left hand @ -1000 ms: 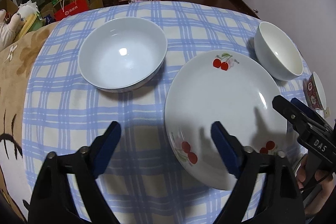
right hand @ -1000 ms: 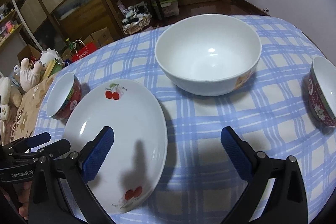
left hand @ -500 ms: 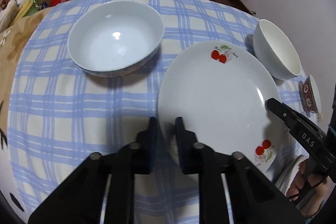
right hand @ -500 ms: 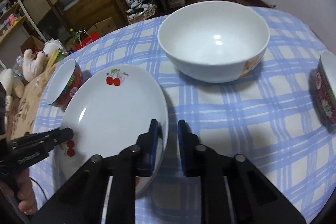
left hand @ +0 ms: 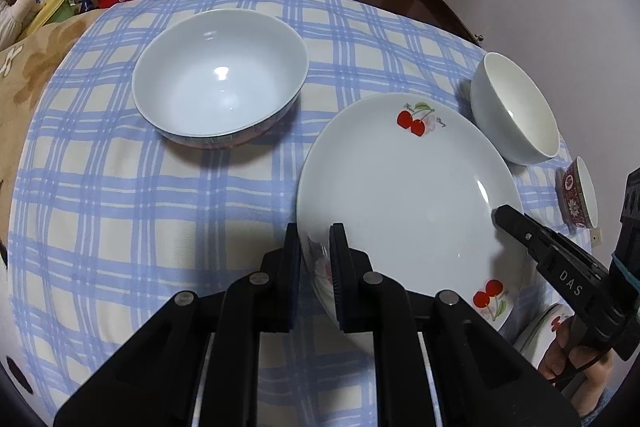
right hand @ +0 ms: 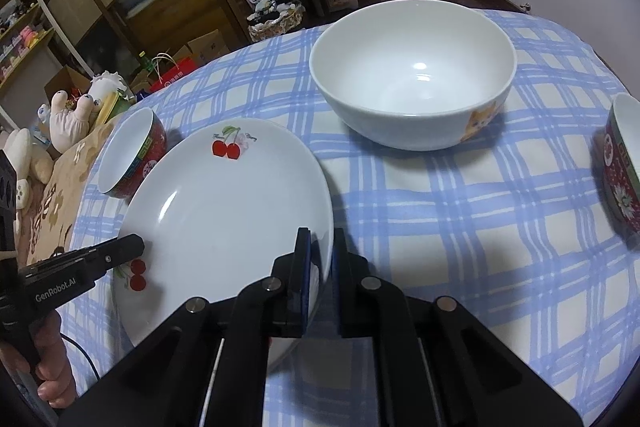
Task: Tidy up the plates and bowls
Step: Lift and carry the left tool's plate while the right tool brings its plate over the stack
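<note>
A white plate with red cherries [left hand: 400, 195] lies on the blue checked tablecloth [left hand: 120, 227]. My left gripper [left hand: 314, 251] is shut on its near left rim, one pad above and one below. In the right wrist view, my right gripper [right hand: 320, 255] has its jaws closing down on the right rim of the cherry plate [right hand: 232, 211], with the pads on it. Each view also shows the other gripper's tip at the opposite rim: the right gripper [left hand: 504, 217] and the left gripper [right hand: 134, 245]. A large white bowl [left hand: 220, 75] [right hand: 412, 75] stands beyond the plate.
A small white bowl [left hand: 516, 115] and a red patterned bowl [left hand: 576, 195] sit right of the plate. Another cherry plate's edge [left hand: 548, 323] shows at the lower right. The right wrist view has red bowls at the left [right hand: 136, 155] and far right [right hand: 622, 163]. A brown blanket [left hand: 36, 67] borders the cloth.
Both grippers went from wide open to shut on the plate's rim, the left at its left side and the right at its right side. Neither hand shifted much.
</note>
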Tool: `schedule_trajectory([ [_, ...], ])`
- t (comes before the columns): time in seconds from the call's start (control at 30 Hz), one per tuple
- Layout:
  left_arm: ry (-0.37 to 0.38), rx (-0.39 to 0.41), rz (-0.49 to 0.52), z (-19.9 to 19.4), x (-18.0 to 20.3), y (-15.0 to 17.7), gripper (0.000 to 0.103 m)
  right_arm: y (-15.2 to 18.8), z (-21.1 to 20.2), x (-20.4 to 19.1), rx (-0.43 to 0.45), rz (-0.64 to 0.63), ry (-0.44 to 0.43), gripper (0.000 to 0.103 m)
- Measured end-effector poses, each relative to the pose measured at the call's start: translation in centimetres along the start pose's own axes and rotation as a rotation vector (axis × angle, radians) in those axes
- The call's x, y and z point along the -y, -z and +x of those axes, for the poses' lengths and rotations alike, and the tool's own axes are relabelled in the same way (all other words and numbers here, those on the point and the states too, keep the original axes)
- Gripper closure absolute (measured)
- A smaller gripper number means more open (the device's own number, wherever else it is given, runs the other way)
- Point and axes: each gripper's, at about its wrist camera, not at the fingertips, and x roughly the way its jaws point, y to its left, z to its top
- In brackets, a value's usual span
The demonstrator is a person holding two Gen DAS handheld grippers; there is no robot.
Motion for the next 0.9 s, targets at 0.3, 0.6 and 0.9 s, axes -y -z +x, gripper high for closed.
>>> schedule_trajectory([
  [0.3,0.016,0.02,0.028,-1.9,0.9,0.5,0.09,0.7,-2.5,-0.2,0.014,-0.028,0.012,0.092],
  [0.6,0.045,0.029,0.084,-4.8,2.9,1.9,0.09,1.4,-6.4,0.2,0.042,-0.058,0.032,0.092],
  [0.9,0.06,0.021,0.172,-7.1,5.9,4.4,0.09,3.3,-10.2,1.5,0.05,-0.074,0.059,0.092],
])
